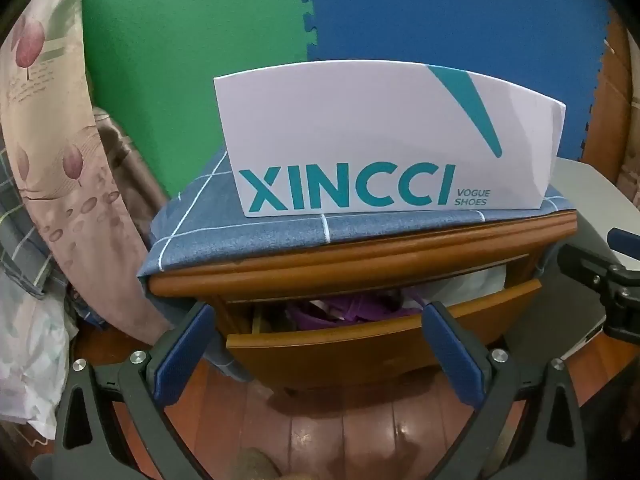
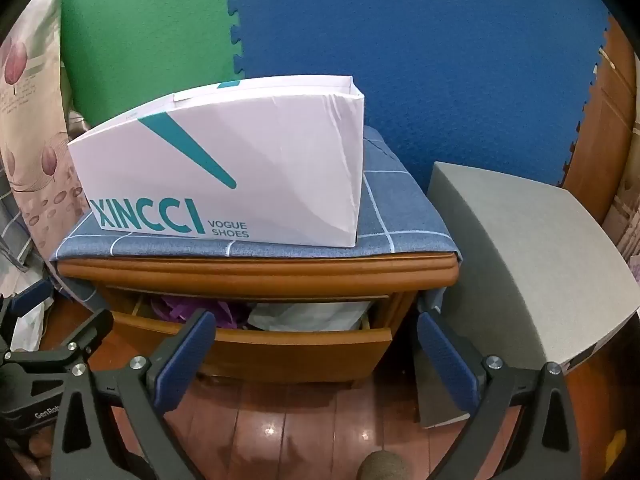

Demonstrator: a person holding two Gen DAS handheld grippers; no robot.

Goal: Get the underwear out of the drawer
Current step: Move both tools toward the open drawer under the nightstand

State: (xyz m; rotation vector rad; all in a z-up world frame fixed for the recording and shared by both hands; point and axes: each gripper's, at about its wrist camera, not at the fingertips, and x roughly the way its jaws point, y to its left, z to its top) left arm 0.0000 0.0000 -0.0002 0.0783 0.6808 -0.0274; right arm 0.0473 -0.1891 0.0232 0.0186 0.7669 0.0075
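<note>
- Right wrist view shows your drawer [image 2: 256,344] pulled partly out of the wooden nightstand [image 2: 256,270], with a purple garment [image 2: 188,308] at its left end and a pale, whitish piece [image 2: 308,316] toward the right; I take the purple one for the underwear, though the fabric is too bunched to be sure.
- The gap between the drawer front and the nightstand's top edge looks narrow. If you dive in steeply, a finger is likely to strike the front panel or the moulding above it instead of the cloth.
- Purple and pale pieces lie touching. A wide bite could drag both out together, or snag only a loose fold that slips free.
- The shoe box [image 2: 224,176] sits on the blue checked cloth [image 2: 400,216], near the front edge of the nightstand top. Lifting too high as you draw the garment out could knock the box or tug the cloth hanging over the edge.
- Your right gripper [image 2: 316,354] has its jaws spread wide and holds nothing. It hovers just before the drawer front, low, aimed nearly level at the drawer's right half, with the grey box [image 2: 520,264] close on its right.
- Your left gripper [image 1: 318,344] is likewise wide apart and empty, its fingers framing the drawer front, pointed at the purple garment [image 1: 332,312].
</note>
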